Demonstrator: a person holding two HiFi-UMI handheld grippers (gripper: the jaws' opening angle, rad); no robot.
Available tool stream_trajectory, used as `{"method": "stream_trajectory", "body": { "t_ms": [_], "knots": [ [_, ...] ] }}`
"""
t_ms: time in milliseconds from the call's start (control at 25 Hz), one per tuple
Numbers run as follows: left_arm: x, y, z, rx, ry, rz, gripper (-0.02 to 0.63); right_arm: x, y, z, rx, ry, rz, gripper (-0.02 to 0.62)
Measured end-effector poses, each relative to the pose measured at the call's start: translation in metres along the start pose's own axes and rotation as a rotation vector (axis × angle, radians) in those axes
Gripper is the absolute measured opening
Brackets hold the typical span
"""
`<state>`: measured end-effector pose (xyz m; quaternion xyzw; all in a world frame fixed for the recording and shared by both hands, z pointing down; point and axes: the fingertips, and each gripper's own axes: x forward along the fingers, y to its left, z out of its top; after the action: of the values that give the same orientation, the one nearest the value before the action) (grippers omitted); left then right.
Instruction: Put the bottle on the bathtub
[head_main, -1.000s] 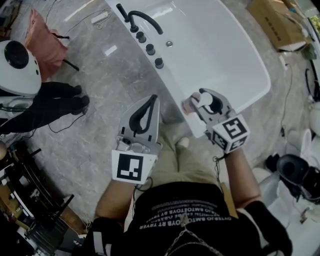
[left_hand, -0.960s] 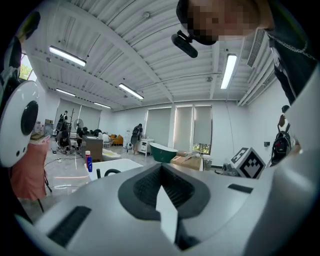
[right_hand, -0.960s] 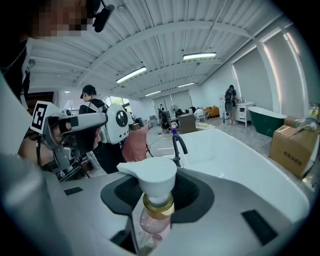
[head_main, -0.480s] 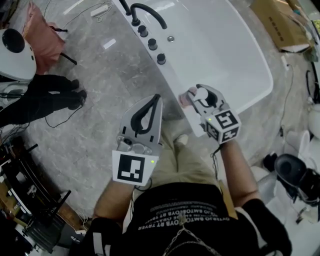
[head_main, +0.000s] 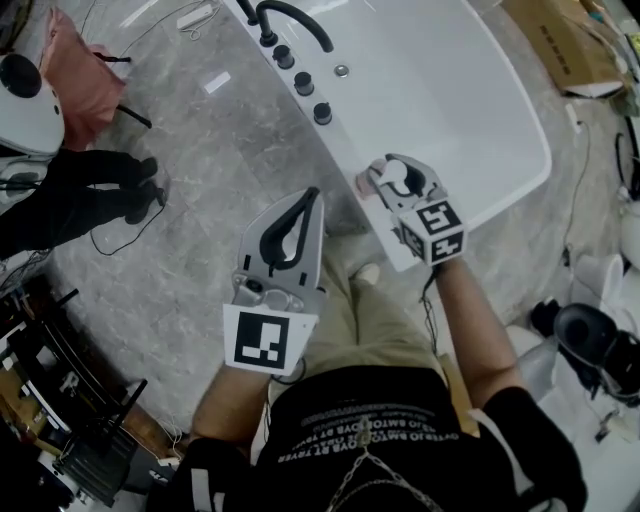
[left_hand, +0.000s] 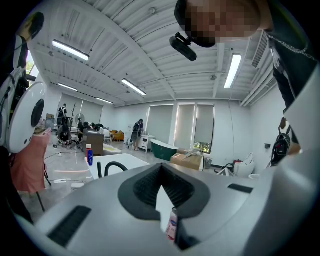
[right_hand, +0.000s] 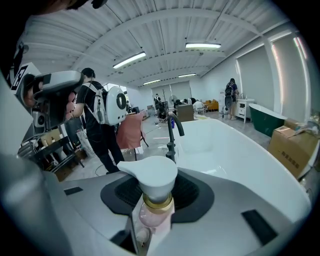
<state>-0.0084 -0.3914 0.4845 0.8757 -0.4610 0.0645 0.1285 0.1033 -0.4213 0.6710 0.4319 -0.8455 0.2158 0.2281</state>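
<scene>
My right gripper (head_main: 385, 180) is shut on a pump bottle (head_main: 397, 178) with a white pump head, a gold collar and a pink body. It hangs over the near corner of the white bathtub (head_main: 348, 143), just above its rim. In the right gripper view the bottle (right_hand: 156, 186) stands upright between the jaws of the right gripper (right_hand: 152, 220), with the bathtub (right_hand: 227, 150) ahead. My left gripper (head_main: 303, 197) is shut on nothing and sits left of the tub over the grey floor. Through the left gripper (left_hand: 161, 170) a strip of the bottle's label (left_hand: 171, 226) shows.
A black faucet (head_main: 292, 22) and several black knobs (head_main: 304, 84) stand on the tub's rim. A blue bottle (left_hand: 89, 155) stands at the tub's far end. A person in black (head_main: 75, 200), a pink cloth (head_main: 70, 55) and cables are left; a cardboard box (head_main: 560, 45) lies far right.
My right gripper has sunk with the bottle toward the tub's rim, drifting slightly left and up in the head view. The left gripper has stayed where it was.
</scene>
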Motion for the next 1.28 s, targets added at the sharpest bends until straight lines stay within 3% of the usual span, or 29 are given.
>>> {"method": "stream_trajectory", "body": {
  "t_ms": [480,720,1280],
  "knots": [
    [-0.001,0.002,-0.001,-0.001,-0.006,-0.003,-0.005,0.011,-0.004,-0.017,0.002,0.01,-0.04,0.141],
    [-0.004,0.006,-0.005,-0.009,0.001,0.002,-0.005,0.016,-0.003,-0.028,-0.045,0.025,-0.053,0.141],
    [-0.016,-0.007,0.001,-0.005,-0.015,0.004,-0.005,0.022,0.021,-0.046,-0.145,0.073,-0.009,0.153]
  ]
}}
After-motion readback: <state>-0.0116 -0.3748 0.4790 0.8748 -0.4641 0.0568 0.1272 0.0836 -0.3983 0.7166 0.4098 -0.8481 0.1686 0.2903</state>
